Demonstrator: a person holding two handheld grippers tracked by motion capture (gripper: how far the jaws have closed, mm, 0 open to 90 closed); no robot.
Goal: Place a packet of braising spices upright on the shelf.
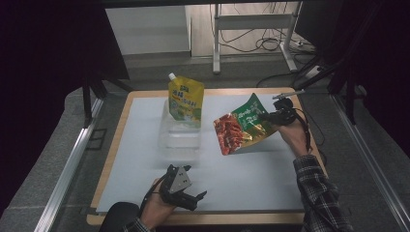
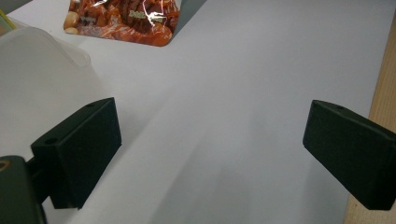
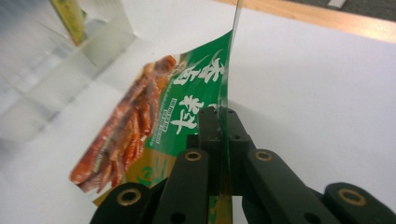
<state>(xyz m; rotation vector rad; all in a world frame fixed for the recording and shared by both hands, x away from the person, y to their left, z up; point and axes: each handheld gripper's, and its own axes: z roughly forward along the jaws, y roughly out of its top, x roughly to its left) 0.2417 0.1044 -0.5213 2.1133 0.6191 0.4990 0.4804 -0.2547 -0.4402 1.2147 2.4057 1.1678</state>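
Snack pouch (image 1: 240, 126) clamped in my right gripper (image 1: 269, 116), lifted; left gripper (image 1: 193, 193) idle, jaws apart. Next I judge: carry it left into the clear bin (image 1: 181, 133).

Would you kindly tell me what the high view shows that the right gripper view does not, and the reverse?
High view alone: the left gripper low at the near table edge, jaws apart, holding nothing, and the white cap on the yellow spout pouch.
Right gripper view alone: the right gripper with its jaws pinched on the thin edge of the green snack pouch.
Both: that snack pouch lifted off the white table sheet, with the clear plastic container beside it.
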